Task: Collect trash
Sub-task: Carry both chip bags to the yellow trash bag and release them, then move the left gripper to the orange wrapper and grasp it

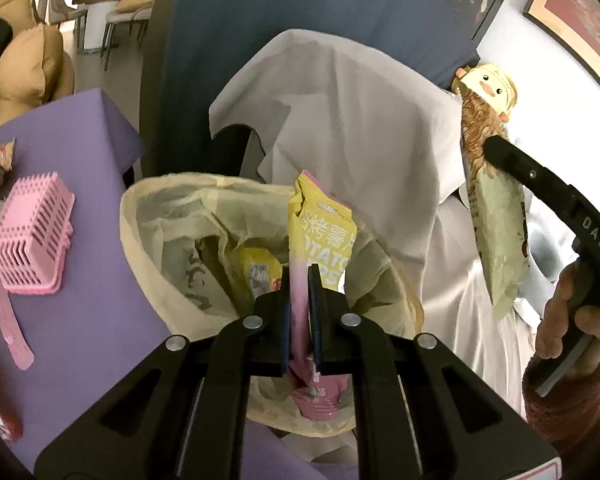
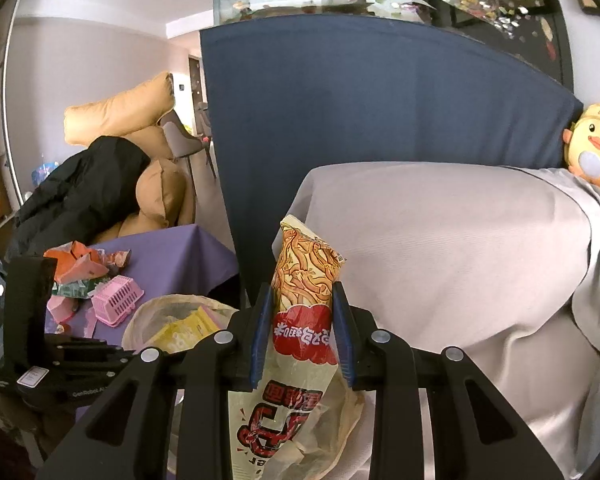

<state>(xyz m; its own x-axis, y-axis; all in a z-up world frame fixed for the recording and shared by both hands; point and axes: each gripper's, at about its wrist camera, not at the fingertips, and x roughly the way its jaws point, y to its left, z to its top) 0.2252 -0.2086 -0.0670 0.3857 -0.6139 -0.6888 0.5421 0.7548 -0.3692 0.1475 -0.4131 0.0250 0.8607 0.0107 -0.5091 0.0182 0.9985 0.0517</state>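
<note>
My left gripper (image 1: 300, 284) is shut on a yellow and pink potato chips bag (image 1: 320, 236), held over the open mouth of a trash bin lined with a cream bag (image 1: 148, 232). A yellow wrapper (image 1: 260, 268) lies inside the bin. My right gripper (image 2: 302, 312) is shut on a noodle snack wrapper (image 2: 306, 280), held above and to the right of the bin (image 2: 148, 312). In the left wrist view the noodle wrapper (image 1: 496, 216) hangs at the right, pinched by the right gripper's finger (image 1: 512, 160).
A purple-covered table (image 1: 80, 140) left of the bin holds a pink slotted basket (image 1: 32, 232), a pink brush (image 1: 12, 328) and crumpled wrappers (image 2: 84, 268). A grey-covered sofa (image 2: 440, 248) with a duck plush (image 2: 592, 148) is right, a blue panel (image 2: 360, 120) behind.
</note>
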